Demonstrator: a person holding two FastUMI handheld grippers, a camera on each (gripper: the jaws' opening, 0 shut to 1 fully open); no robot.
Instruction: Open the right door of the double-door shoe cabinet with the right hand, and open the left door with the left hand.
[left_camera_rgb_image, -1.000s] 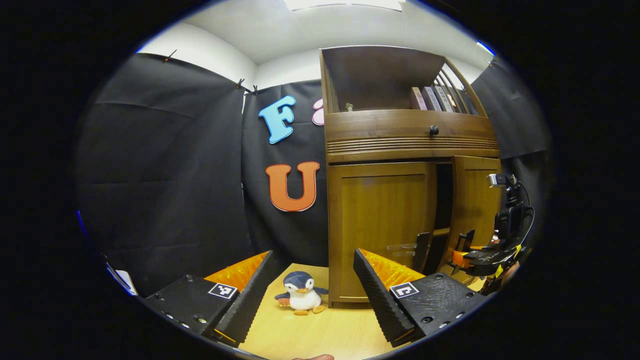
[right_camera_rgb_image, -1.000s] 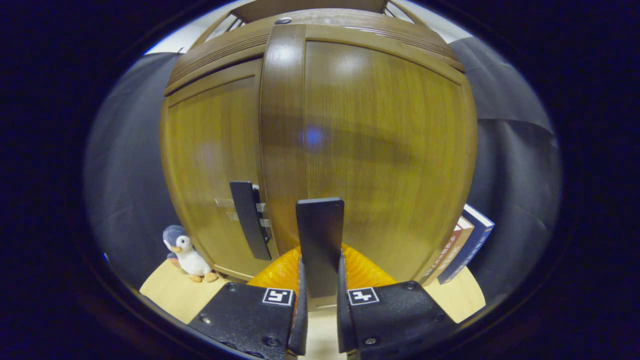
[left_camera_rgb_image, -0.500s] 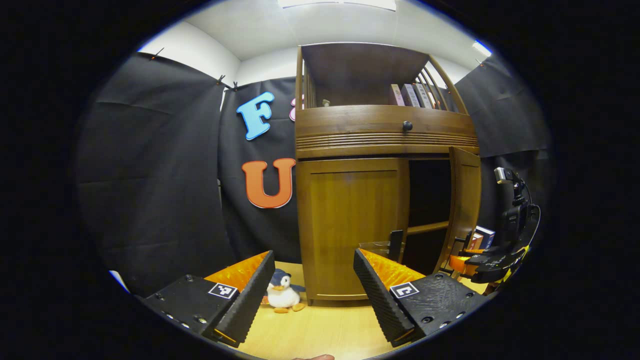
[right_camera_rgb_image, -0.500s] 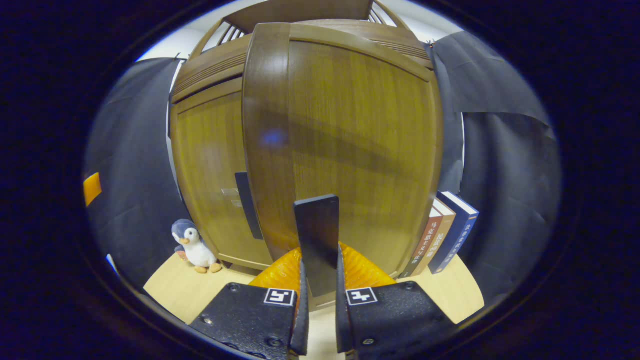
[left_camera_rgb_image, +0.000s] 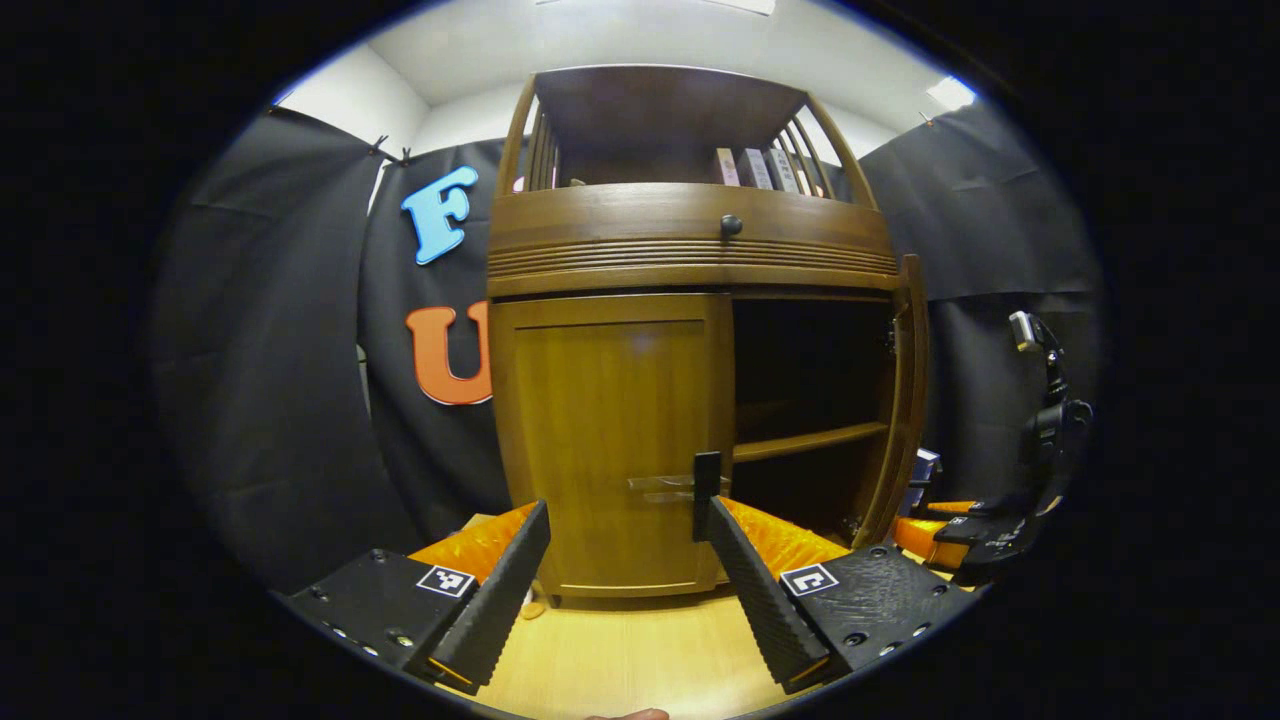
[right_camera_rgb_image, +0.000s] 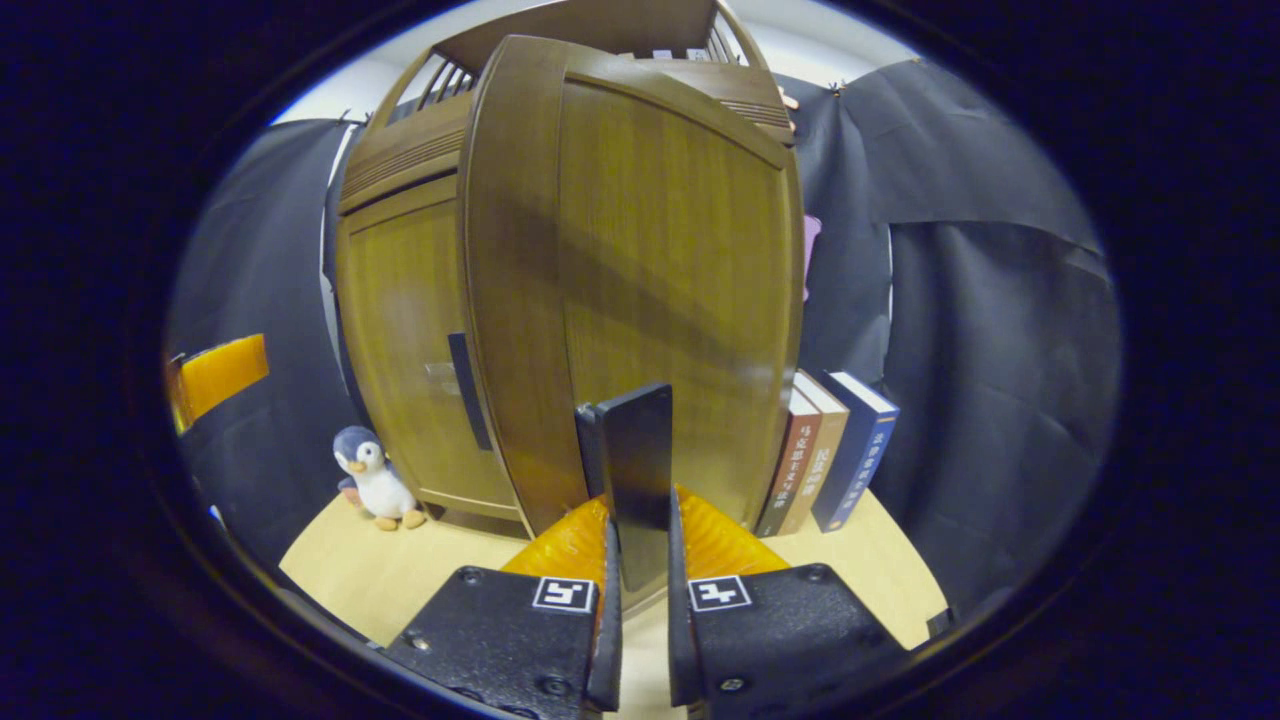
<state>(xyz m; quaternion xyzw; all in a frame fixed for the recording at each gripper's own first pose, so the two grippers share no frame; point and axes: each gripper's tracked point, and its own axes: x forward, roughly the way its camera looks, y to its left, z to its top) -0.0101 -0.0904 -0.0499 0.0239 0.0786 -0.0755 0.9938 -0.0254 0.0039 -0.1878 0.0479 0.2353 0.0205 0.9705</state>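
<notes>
Brown wooden double-door shoe cabinet (left_camera_rgb_image: 690, 260) is dead ahead on the light wood tabletop (left_camera_rgb_image: 640, 660), and its right door (right_camera_rgb_image: 640, 270) is swung wide, edge-on in the left gripper view, dark shelves showing inside. My right gripper (right_camera_rgb_image: 638, 560) is clenched on that door's flat black bar handle (right_camera_rgb_image: 634, 470), both fingers pressing its faces; in the left gripper view it sits low by the door's outer edge. I'd say right side's abt done: ease off the squeeze and back straight out, no twisting, so the door doesn't swing back. Left door (left_camera_rgb_image: 605, 440) is shut flush w/ its own black bar handle (left_camera_rgb_image: 706, 482) at the inner edge. Left gripper (left_camera_rgb_image: 625, 560) is released, jaws spread wide, near but not touching. Plan: line the gap up on that thin bar, go in square, pinch mid-bar, then pull in an arc round the left hinge. Watch the small stuffed penguin (right_camera_rgb_image: 372, 478) beside the cabinet's left foot and the upright books (right_camera_rgb_image: 832, 448) standing right of the open door.
</notes>
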